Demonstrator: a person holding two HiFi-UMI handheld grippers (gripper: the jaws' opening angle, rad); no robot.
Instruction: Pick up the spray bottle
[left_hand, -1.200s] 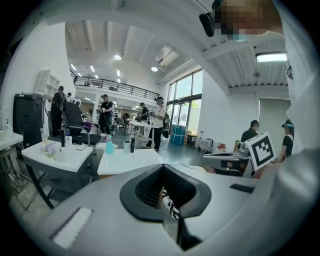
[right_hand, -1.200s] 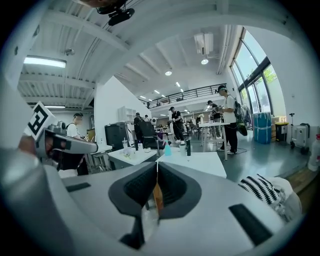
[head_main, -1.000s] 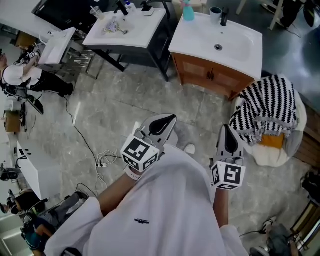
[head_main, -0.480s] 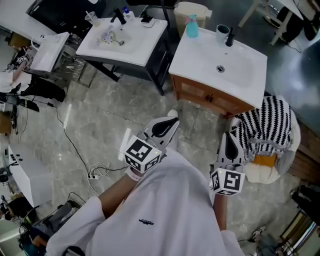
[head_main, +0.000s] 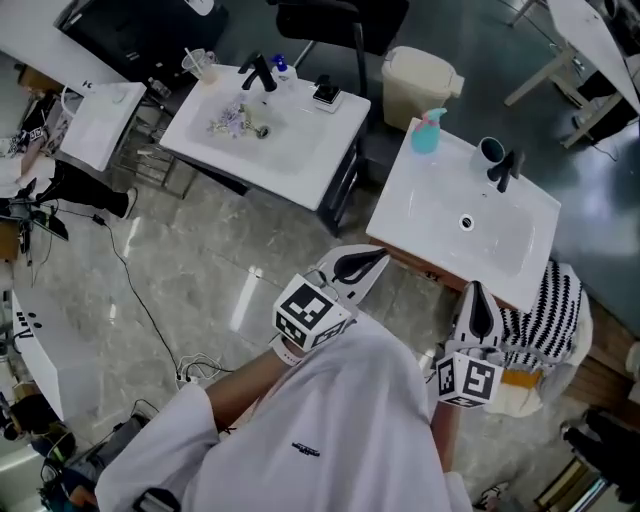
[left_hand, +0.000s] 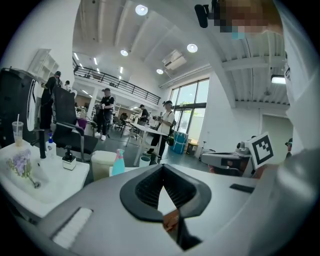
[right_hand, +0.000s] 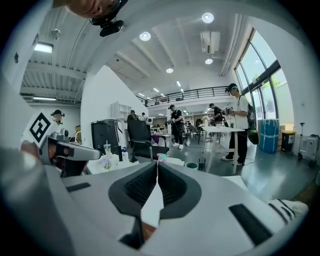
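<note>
The spray bottle (head_main: 427, 131), teal with a pink head, stands upright at the back left corner of the white sink vanity (head_main: 428, 214). My left gripper (head_main: 374, 261) is shut and empty, its tips just short of the vanity's near edge. My right gripper (head_main: 477, 291) is likewise shut and empty, over the vanity's front right edge. In the left gripper view the spray bottle (left_hand: 118, 163) shows left of the closed left gripper (left_hand: 162, 168). In the right gripper view only the pink top of the spray bottle (right_hand: 161, 157) peeks over the shut right gripper (right_hand: 156, 165).
A dark cup (head_main: 490, 150) and black faucet (head_main: 508, 168) stand at the vanity's back. A second white sink (head_main: 300, 150) with faucet, bottles and clutter is to the left. A cream bin (head_main: 420, 80) sits behind. A striped cloth (head_main: 555, 310) lies at right; a cable (head_main: 150, 320) crosses the floor.
Both grippers travelled forward together, still shut. The vanity with the spray bottle has come from the top of the head view to right in front of the tips.
</note>
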